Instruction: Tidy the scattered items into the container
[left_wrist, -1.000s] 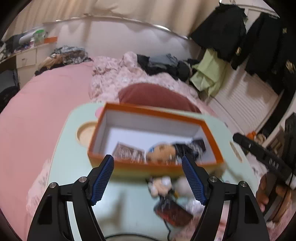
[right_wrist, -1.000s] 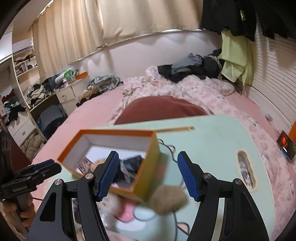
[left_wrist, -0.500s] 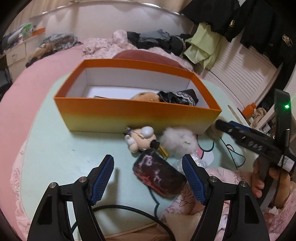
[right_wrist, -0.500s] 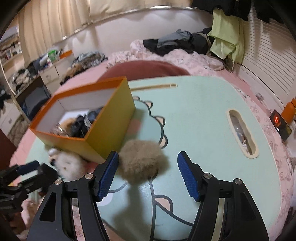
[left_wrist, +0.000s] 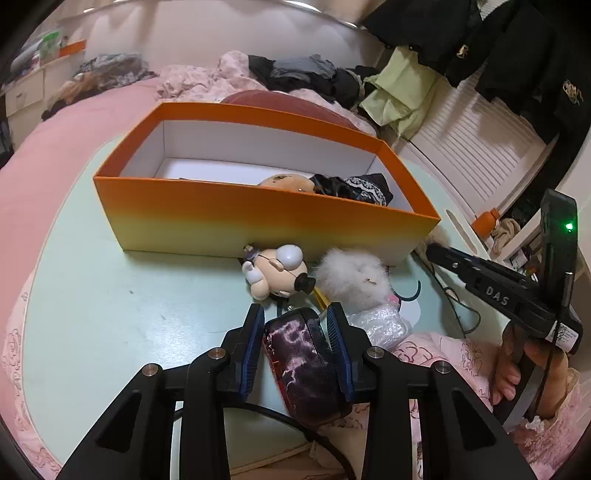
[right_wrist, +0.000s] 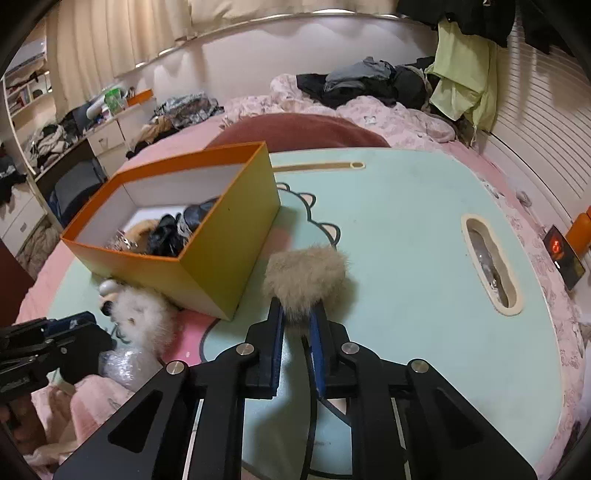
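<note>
Left claw (left_wrist: 295, 332): closed on dark pouch (left_wrist: 306, 365), blue pads against both its long sides, jaws narrowed to its width
Pouch: dark purple with pale marbling, lay on table (left_wrist: 110, 295) near its front edge, a black cable (left_wrist: 280, 415) beneath it
Pouch handling: judged soft and padded, light; grip across the narrow middle looked sound, glossy skin could slip if squeezed lightly
Right claw (right_wrist: 297, 325): pinched nearly shut on near edge of beige puff (right_wrist: 306, 277), only a tuft of fur between the pads
Puff: sat on table just beside the short end of the box (right_wrist: 221, 266), most of it beyond the fingertips
Puff handling: judged very light and compressible; hold on fur alone could pull loose, a deeper bite toward the core likely safer
Box: orange, open-topped, white inside, stood mid-table; already held a tan plush (left_wrist: 284, 181) and a black lacy cloth (left_wrist: 351, 188)
Left outside: small doll (left_wrist: 277, 273) touching the box's front wall, white puff (left_wrist: 351, 277) beside it, crinkled clear wrap (left_wrist: 380, 326) just behind the left claw's right finger
Next, as judgement: lift both over the box wall and release inside; wall height called for a clear rise first
Risk: cable under pouch could drag along
</note>
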